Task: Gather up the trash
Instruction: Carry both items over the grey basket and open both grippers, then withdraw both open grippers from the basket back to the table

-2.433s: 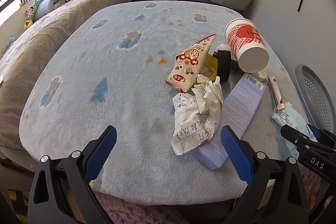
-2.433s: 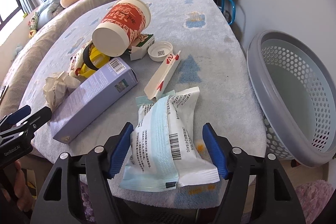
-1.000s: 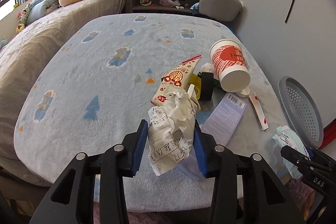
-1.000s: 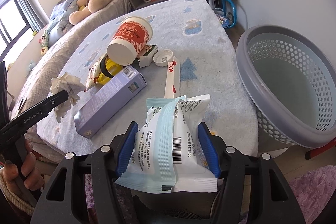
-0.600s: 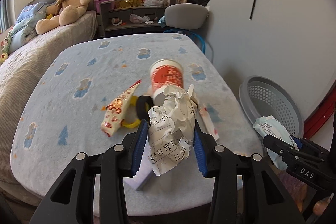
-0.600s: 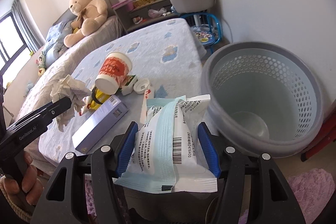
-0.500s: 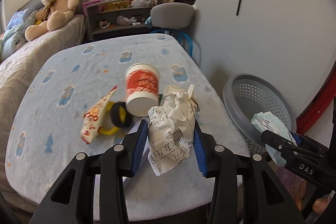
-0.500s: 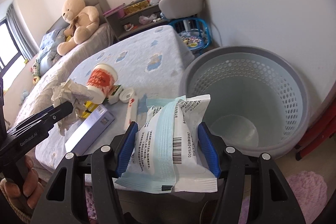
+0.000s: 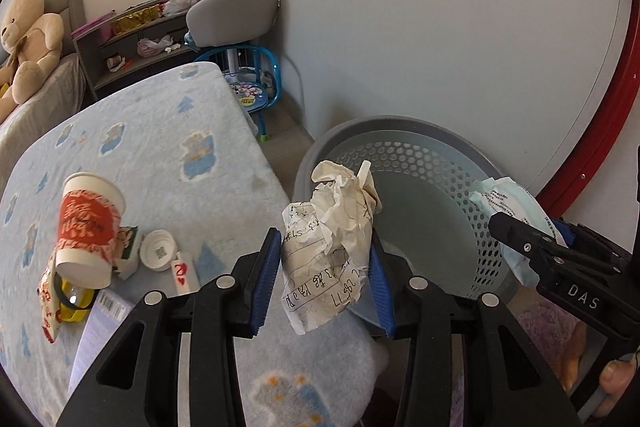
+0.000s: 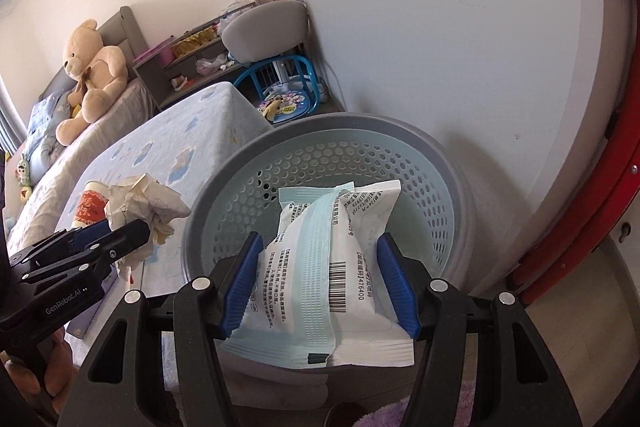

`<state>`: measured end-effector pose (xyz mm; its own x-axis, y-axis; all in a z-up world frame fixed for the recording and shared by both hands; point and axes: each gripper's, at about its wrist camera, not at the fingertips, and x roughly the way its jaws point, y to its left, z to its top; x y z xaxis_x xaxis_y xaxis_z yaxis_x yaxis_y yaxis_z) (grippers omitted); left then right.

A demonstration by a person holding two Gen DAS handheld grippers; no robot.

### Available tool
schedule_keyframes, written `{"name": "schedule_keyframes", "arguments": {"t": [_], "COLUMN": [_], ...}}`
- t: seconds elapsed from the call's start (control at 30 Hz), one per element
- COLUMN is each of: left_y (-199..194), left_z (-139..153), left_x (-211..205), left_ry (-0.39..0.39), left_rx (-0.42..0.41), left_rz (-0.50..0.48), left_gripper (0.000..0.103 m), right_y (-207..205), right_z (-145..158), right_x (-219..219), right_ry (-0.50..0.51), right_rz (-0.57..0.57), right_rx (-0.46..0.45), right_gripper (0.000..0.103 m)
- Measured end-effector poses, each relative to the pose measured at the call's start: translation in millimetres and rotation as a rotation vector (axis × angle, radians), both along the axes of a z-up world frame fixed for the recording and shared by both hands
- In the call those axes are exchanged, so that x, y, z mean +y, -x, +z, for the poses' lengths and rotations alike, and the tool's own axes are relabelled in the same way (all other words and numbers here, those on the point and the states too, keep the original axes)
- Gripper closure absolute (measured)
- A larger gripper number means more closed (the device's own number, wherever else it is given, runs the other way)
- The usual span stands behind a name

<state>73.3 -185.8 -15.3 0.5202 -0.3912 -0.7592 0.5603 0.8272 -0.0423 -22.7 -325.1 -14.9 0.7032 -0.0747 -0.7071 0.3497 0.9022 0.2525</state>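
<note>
Crumpled paper [image 9: 328,251] clamped, left gripper [image 9: 324,279] | right gripper [image 10: 320,283] clamps packet [image 10: 324,267] | bear [image 10: 90,75] whole only right

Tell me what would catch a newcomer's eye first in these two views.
Probably the crumpled paper clamped in the left gripper, just short of the grey basket beside the bed. Next, the white-and-teal packet squeezed in the right gripper, held over the basket's open mouth. Behind them, a red-printed cup lies tipped among other litter on the blue blanket.
</note>
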Motion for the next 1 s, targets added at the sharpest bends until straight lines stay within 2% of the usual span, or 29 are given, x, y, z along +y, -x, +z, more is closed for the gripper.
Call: {"name": "schedule_keyframes", "arguments": {"t": [0.2, 0.6, 0.7, 0.83, 1.0], "left_y": [-12.8, -21.2, -20.6, -16.8, -16.3], "left_z": [-15.5, -25.0, -23.1, -17.0, -15.5], "left_x": [-31.3, -52.2, -53.3, -51.4, -51.7], "left_ry": [-0.023, -0.026, -0.026, -0.015, -0.023], "left_rx": [0.022, 0.043, 0.036, 0.017, 0.016], "left_rz": [-0.024, -0.023, -0.025, -0.022, -0.012], "left_gripper": [0.062, 0.061, 0.056, 0.042, 0.040], "right_y": [-11.3, -19.0, -20.0, -16.2, -15.0], "right_z": [-14.6, -30.1, -30.5, -26.6, -25.9], "right_x": [-19.1, -34.3, -33.3, -33.3, -35.8], "right_ry": [-0.031, -0.079, -0.080, -0.055, -0.066], "right_rz": [0.001, -0.012, -0.005, -0.024, -0.024], "right_rx": [0.010, 0.027, 0.027, 0.006, -0.005], "right_gripper": [0.045, 0.045, 0.043, 0.026, 0.022]}}
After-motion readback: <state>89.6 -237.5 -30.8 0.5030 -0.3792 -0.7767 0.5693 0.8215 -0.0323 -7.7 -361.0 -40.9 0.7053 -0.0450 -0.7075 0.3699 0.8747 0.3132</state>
